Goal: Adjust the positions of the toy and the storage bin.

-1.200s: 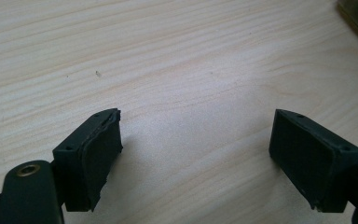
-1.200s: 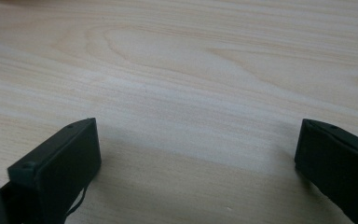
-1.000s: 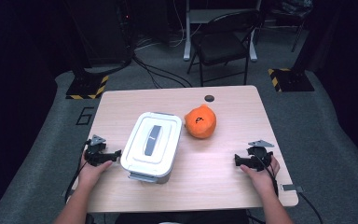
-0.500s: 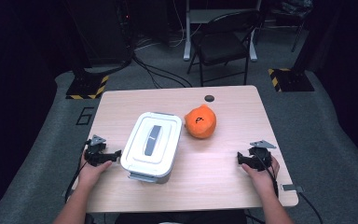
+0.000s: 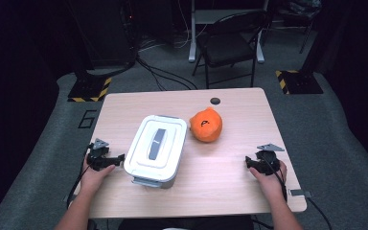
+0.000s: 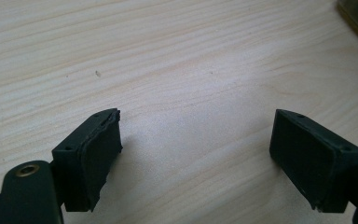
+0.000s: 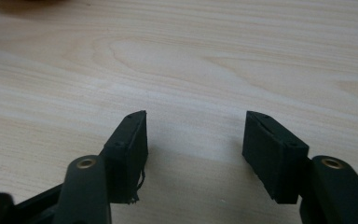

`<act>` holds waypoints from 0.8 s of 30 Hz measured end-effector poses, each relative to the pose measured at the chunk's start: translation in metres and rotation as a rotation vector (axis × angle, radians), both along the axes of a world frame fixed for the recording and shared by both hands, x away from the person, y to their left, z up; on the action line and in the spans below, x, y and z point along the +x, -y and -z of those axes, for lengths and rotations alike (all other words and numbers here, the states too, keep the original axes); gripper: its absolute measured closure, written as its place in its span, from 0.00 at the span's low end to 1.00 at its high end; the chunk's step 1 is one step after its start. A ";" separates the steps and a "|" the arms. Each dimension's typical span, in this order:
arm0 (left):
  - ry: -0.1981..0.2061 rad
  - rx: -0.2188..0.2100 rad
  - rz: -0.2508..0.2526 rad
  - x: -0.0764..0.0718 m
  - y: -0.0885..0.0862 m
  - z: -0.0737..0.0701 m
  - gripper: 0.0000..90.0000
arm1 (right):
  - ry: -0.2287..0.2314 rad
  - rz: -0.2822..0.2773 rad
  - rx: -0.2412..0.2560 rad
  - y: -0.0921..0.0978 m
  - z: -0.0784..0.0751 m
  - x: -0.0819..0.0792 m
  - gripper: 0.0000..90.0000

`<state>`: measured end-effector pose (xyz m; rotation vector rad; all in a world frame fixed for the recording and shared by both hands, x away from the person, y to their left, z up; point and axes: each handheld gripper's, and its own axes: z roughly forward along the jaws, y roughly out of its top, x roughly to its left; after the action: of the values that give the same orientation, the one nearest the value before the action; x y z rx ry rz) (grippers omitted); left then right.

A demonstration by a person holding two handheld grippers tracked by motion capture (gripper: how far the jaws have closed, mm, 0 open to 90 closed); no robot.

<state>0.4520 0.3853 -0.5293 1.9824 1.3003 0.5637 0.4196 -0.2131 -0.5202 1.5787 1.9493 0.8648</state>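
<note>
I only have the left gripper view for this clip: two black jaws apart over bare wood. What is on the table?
Observer: A white lidded container lies right beside the left gripper, toward the table's middle.
Operator: Anything else?
Observer: An orange soft object sits beyond the container's far right corner.
Operator: And the other gripper?
Observer: The right gripper has its jaws apart over bare wood, near the table's right edge.

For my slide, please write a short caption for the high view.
A person rests the open left gripper and right gripper on a wooden table, flanking a lidded white container and an orange object.
</note>
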 end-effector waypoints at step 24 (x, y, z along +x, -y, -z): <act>0.000 0.000 -0.001 0.000 0.000 0.000 0.18 | -0.013 -0.067 -0.025 -0.027 -0.043 -0.022 0.49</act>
<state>0.4520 0.3853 -0.5293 1.9816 1.3015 0.5639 0.3971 -0.1863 -0.4768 1.5160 2.0253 0.8549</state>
